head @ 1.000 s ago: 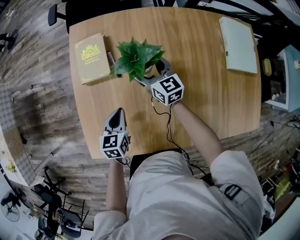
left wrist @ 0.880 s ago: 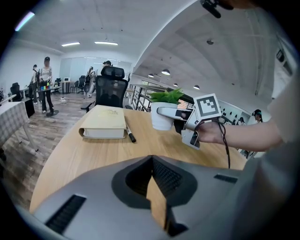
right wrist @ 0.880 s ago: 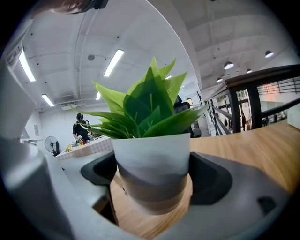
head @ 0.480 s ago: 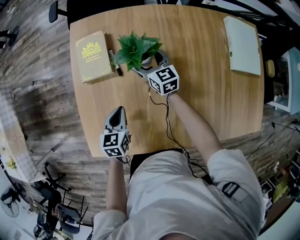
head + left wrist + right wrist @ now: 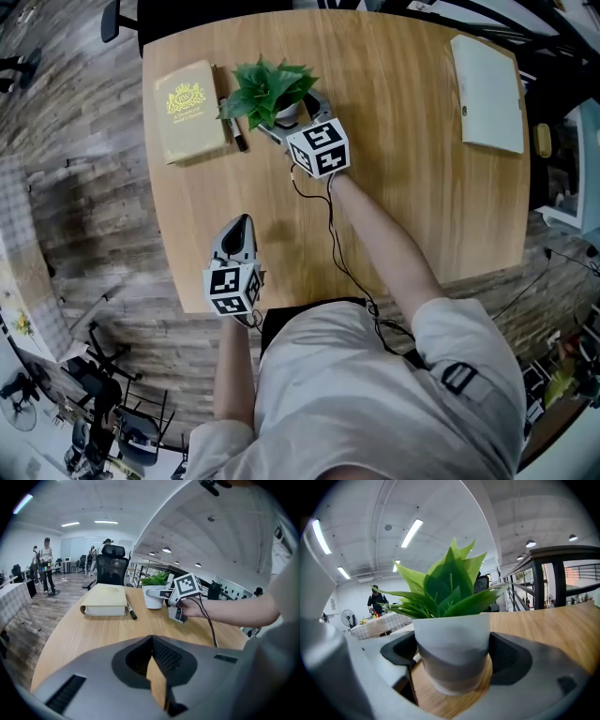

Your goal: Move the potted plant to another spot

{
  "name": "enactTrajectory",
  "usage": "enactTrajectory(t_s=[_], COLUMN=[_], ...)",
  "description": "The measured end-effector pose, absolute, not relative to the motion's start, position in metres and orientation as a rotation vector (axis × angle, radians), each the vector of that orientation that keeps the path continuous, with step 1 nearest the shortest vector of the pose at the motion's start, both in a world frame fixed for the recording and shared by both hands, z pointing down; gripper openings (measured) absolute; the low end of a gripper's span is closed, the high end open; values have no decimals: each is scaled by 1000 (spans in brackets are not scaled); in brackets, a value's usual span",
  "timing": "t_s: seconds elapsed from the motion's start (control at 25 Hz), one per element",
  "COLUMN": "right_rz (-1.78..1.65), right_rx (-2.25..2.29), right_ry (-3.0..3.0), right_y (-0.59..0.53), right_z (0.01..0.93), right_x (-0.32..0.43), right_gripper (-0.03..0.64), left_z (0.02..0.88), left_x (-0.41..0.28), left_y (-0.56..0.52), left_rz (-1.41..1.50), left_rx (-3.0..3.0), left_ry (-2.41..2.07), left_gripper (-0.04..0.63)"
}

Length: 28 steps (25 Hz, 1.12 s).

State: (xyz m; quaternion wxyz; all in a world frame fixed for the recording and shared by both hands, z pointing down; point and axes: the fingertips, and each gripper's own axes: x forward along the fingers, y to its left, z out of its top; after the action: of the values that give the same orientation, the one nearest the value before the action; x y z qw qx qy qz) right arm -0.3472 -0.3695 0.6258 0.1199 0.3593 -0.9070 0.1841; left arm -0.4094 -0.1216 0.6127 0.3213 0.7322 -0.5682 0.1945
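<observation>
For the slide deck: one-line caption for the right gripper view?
Right gripper clamps the white pot of a leafy potted plant, wooden table stretching behind.

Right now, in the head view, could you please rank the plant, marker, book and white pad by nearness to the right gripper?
1. Potted plant, between the right gripper's fingers.
2. Marker, just left.
3. Book, farther left.
4. White pad, far right.

Light wood bench, visible grain, smooth satin finish. White pot smooth and matt (ceramic or plastic, can't tell), leaves slightly glossy, plastic-looking. Matt grey plastic fingers; book cream matt cover, gold print.
</observation>
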Motion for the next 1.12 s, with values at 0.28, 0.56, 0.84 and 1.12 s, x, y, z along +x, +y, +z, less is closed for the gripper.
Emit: enactTrajectory(t_s=[0.28, 0.56, 0.84, 1.12], right_rz=[582, 584, 564, 502], right_rx=[1060, 1052, 1029, 1016], right_ry=[-2635, -2620, -2598, -2576], right_y=[-373, -365, -354, -343], right_z=[631, 635, 639, 645], right_x=[-349, -343, -336, -335], right_gripper=[480, 480, 482, 482], left_z=[618, 622, 626, 631], left_x=[-414, -412, -410, -408], left_y=[-119, -118, -123, -125], left_rz=[521, 500, 487, 487], left_rx=[1908, 1891, 1882, 1882], left_ry=[-1500, -1496, -1497, -1489], left_gripper=[12, 12, 12, 12])
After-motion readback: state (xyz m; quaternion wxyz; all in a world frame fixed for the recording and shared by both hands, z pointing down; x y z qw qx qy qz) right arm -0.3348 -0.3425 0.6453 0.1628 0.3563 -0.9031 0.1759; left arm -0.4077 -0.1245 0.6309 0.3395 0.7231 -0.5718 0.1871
